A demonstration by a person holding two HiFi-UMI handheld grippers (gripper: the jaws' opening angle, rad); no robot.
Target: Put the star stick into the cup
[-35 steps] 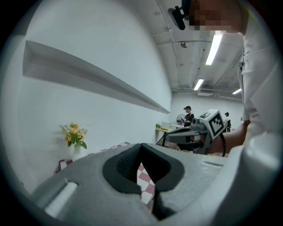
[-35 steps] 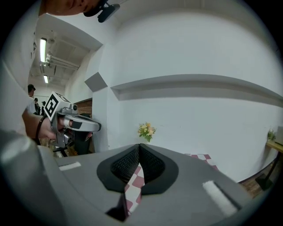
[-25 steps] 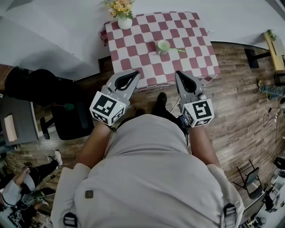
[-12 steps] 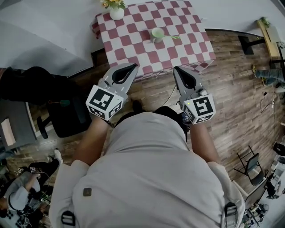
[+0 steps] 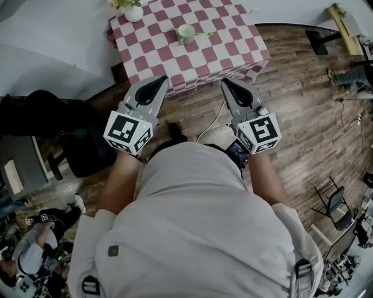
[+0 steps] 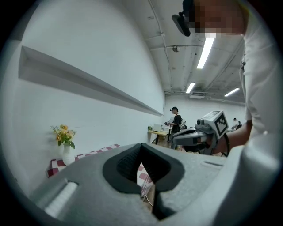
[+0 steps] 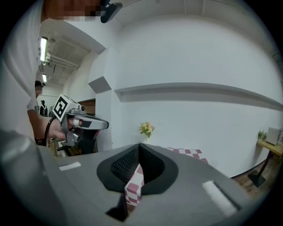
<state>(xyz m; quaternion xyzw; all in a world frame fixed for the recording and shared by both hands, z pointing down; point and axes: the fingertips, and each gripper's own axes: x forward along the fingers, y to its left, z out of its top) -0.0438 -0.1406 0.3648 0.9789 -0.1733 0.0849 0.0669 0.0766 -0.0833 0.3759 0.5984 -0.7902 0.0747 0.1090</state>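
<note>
Head view: star stick (image 5: 205,34) shows as a thin green sliver on the checked table (image 5: 236,55), just right of the cup (image 5: 185,32); too small to tell whether the two touch. Flower vase (image 5: 133,12) stands at the table's far left corner. Left gripper (image 5: 163,79) and right gripper (image 5: 223,82) are held out before the body over the wood floor (image 5: 291,93), short of the table's near edge. Both pairs of jaws are pressed together with nothing between them.

Step in hand, by my reading: approach, no grasp begun. Next move calls for closing on the table, spreading one pair of jaws, probably the right, and lowering them astride the stick.
</note>
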